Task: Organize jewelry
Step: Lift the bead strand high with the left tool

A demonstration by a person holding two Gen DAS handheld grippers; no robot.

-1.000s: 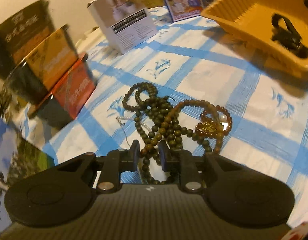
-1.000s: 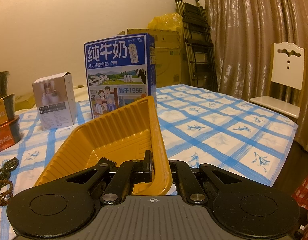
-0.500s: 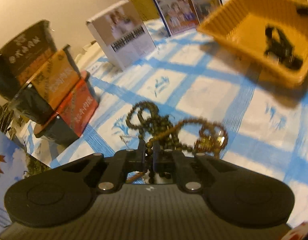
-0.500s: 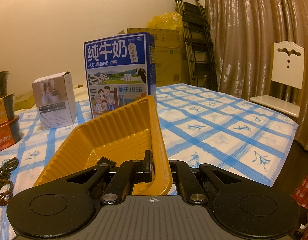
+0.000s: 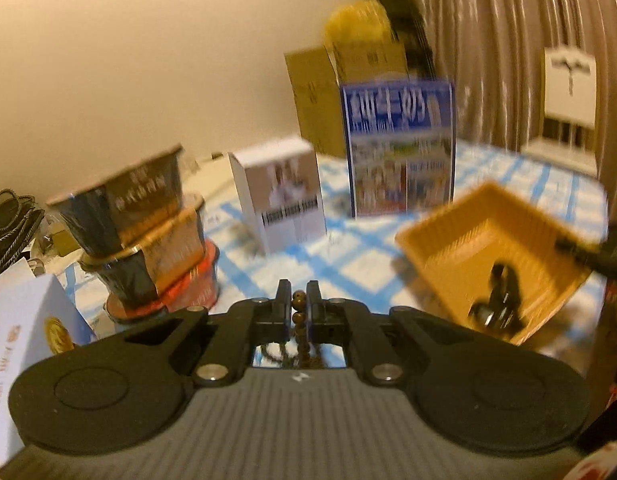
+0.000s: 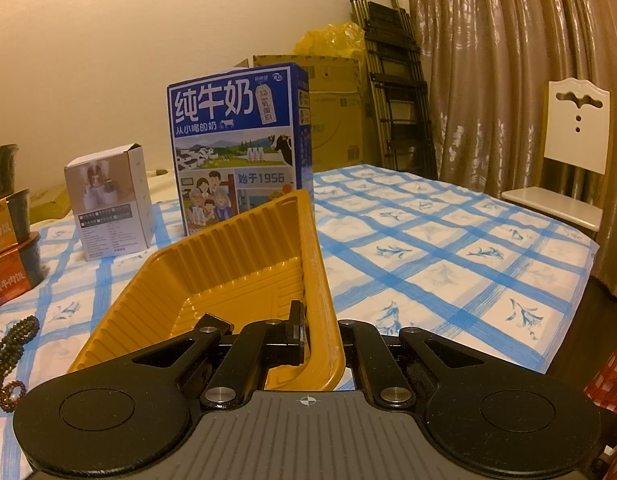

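My left gripper (image 5: 299,301) is shut on a strand of brown beads (image 5: 299,309). It is raised above the table, and the strand hangs down behind the fingers. To its right sits the yellow ribbed tray (image 5: 460,248) with a dark item (image 5: 504,300) inside. In the right wrist view my right gripper (image 6: 320,322) is shut on the tray's (image 6: 236,256) near right rim, one finger inside the wall. More green and reddish beads (image 6: 14,340) lie on the blue-checked cloth at the far left.
A blue milk carton (image 6: 236,152) and a small white box (image 6: 112,208) stand behind the tray. Stacked instant-food bowls (image 5: 148,240) and a white box (image 5: 24,344) are at the left. A cardboard box, a folded ladder, a curtain and a white chair (image 6: 572,168) lie beyond the table.
The left gripper closed on the bead strand and rose well above the table, tilting up so the room shows. The right gripper and the tray have not moved.
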